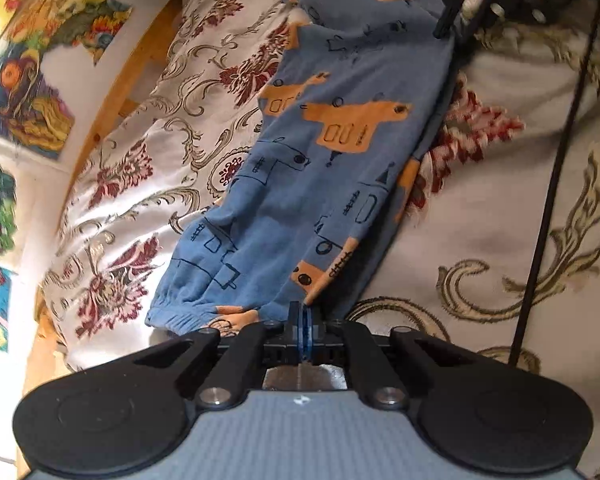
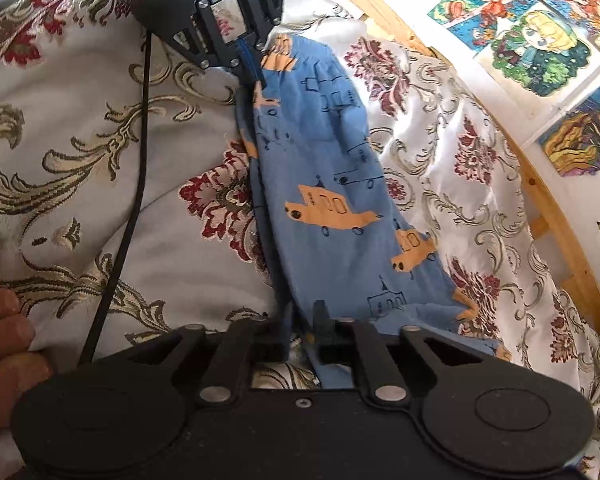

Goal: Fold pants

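My left gripper has its jaws pressed together. At twelve o'clock from it, my right gripper faces back, jaws slightly parted. Fingers show at nine o'clock.

**Blue print on cream brocade**

The pants are mid-blue, printed with orange cars and thin dark outline drawings. The bedspread beneath is cream satin with olive-gold scrolls and dark red flowers. The wall drawings are bright blue, green, yellow and orange. Both claws are black.
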`<state>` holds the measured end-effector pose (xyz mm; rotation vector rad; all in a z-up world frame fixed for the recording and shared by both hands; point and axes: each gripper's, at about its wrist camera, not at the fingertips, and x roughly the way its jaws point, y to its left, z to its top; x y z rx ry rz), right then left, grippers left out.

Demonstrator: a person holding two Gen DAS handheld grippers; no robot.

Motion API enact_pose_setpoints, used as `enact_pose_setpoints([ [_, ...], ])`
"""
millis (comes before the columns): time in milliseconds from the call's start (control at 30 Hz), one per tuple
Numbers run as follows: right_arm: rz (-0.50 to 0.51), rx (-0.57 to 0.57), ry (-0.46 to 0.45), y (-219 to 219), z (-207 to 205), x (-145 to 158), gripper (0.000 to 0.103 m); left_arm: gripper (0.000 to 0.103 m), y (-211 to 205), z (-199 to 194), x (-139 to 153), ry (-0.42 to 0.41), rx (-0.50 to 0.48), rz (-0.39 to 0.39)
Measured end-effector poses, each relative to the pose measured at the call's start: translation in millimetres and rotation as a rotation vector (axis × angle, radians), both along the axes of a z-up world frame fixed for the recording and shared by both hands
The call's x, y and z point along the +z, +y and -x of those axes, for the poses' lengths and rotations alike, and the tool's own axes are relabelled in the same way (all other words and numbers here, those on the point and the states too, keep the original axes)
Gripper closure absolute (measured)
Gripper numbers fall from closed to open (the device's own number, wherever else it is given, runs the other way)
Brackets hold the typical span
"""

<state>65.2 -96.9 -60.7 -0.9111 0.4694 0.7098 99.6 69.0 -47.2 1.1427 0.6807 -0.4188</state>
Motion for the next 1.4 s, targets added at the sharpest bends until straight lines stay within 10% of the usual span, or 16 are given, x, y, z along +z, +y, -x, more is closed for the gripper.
enact_pose_setpoints([
  [400,-0.173,-0.449,0.004,-105,5,51,0.009,0.048,-58,5,50,0.045,0.171,0.5],
  [733,-0.56,-0.874,0.073,-223,-22,51,0.001,0.015,-190,2,36,0.095,-0.018,0.562],
  [900,-0.604,-0.854,0.073,-228,-34,43,0.001,0.014,-225,-8,19,0.163,-0.032,0.547],
  [1167,-0.639,-0.744,0.096,-207,-49,39,0.001,0.019,-215,-56,11,0.316,0.207,0.671],
  [1400,-0.622,-0.743,0.116,-204,-52,34,0.001,0.02,-219,-44,15,0.307,0.155,0.689],
])
